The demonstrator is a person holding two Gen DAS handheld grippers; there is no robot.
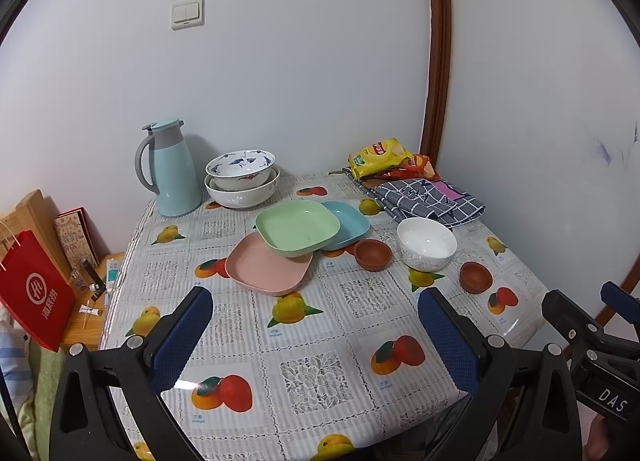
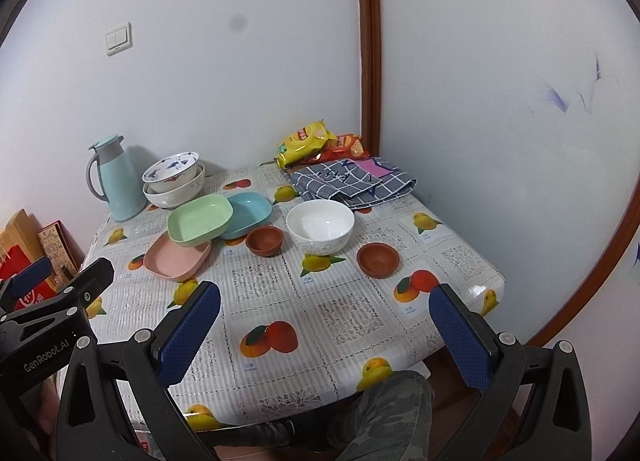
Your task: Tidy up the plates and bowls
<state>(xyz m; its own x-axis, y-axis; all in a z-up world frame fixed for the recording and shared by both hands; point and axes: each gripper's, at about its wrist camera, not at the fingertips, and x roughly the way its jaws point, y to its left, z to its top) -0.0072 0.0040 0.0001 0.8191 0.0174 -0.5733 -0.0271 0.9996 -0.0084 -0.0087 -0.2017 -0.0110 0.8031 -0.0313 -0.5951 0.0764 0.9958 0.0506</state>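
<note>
While both grippers hover at the bottom of their views, the left gripper (image 1: 316, 341) and the right gripper (image 2: 326, 335) show blue textured fingers (image 1: 182, 337) spread wide, gripping nothing. Below them the counter (image 1: 320, 381) wears a glossy fruit-print cloth. At mid-frame, a square pink plate (image 1: 268, 269), green plate (image 1: 298, 227) and blue plate (image 1: 348, 223) overlap, the green tilted on top. To their right stand two small brown clay bowls (image 1: 373, 254) on either side of a white bowl (image 1: 426, 243). Farther back, upper left, stacked patterned bowls (image 1: 241, 177) sit beside a pale blue jug (image 1: 172, 169); at right lie a checked cloth (image 1: 428, 197) and snack bags (image 1: 380, 155).
</note>
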